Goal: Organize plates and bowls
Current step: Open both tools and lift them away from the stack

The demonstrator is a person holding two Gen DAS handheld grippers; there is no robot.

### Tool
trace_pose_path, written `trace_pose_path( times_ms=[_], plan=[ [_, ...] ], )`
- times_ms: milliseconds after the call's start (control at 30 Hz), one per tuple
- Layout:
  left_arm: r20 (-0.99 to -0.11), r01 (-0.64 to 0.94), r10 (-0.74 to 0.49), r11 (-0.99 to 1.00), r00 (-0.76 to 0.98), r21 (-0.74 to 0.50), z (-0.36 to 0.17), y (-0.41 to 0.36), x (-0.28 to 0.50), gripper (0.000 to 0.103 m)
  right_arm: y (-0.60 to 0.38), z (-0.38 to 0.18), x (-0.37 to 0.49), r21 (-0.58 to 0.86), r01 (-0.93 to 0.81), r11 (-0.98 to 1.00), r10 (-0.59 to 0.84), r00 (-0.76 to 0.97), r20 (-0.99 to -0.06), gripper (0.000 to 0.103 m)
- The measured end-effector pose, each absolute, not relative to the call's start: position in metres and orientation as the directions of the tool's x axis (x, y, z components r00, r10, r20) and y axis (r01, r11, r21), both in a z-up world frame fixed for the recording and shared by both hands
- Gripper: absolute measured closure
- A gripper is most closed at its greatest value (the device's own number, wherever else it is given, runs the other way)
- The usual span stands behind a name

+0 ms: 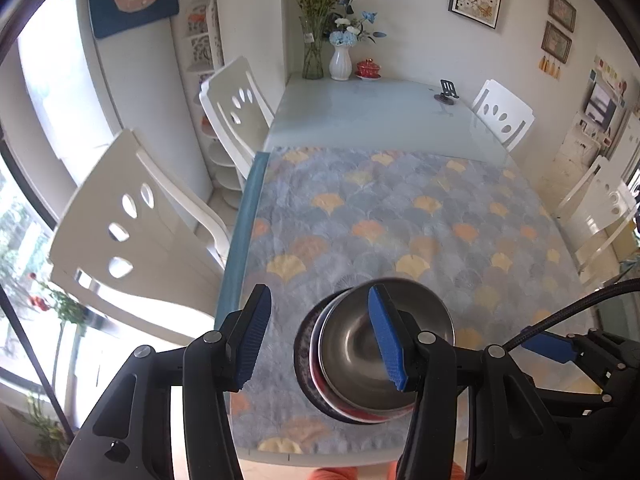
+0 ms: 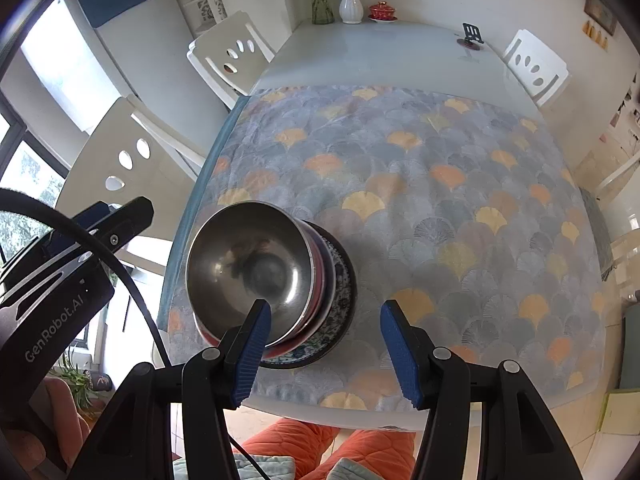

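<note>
Steel bowl (image 2: pixel 250 264) sits upright, mouth up, atop stacked dishes (image 2: pixel 336 312).

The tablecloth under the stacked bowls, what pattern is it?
Grey-blue tablecloth with fan-shaped scallops, some yellow and orange; clearest in the right wrist view.

steel bowl (image 2: pixel 248 264): 1 | patterned plate (image 2: pixel 340 320): 1 | white chairs (image 1: pixel 132 240): 4 | vases (image 1: pixel 340 62): 2 | tools (image 2: pixel 326 354): 2
</note>
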State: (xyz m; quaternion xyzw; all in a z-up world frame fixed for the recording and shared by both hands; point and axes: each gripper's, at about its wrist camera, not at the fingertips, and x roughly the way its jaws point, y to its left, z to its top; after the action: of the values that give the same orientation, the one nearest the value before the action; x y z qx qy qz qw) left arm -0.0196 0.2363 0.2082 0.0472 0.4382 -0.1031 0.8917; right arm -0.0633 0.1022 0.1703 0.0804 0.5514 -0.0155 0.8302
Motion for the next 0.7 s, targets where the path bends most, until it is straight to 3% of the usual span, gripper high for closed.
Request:
trace_pose_path(
  times_ms=[67,100,233,700],
  plan=[
    [-0.781,0.208,-0.126,0.978,0.612,0.005,0.212,0.233,-0.019,0.035,0.097,0.171,-0.063,0.115,0.118,0.986,0.06,0.392,-0.918,0.048],
    [-0.769,0.201,-0.122,0.98,0.628,0.008,0.214,0.231,-0.019,0.032,0.095,0.171,-0.063,0.114,0.12,0.986,0.058,0.394,-0.917,0.048],
    [-0.723,0.17,-0.086,0.984,0.686,0.045,0.225,0.216,-0.018,0.031,0.076,0.172,-0.064,0.111,0.14,0.984,0.047,0.399,-0.916,0.048],
    [-0.758,0.172,-0.072,0.984,0.649,0.053,0.232,0.117,-0.008,0.027,-0.031,0.174,-0.057,0.089,0.176,0.98,0.014,0.388,-0.921,0.048]
  ],
)
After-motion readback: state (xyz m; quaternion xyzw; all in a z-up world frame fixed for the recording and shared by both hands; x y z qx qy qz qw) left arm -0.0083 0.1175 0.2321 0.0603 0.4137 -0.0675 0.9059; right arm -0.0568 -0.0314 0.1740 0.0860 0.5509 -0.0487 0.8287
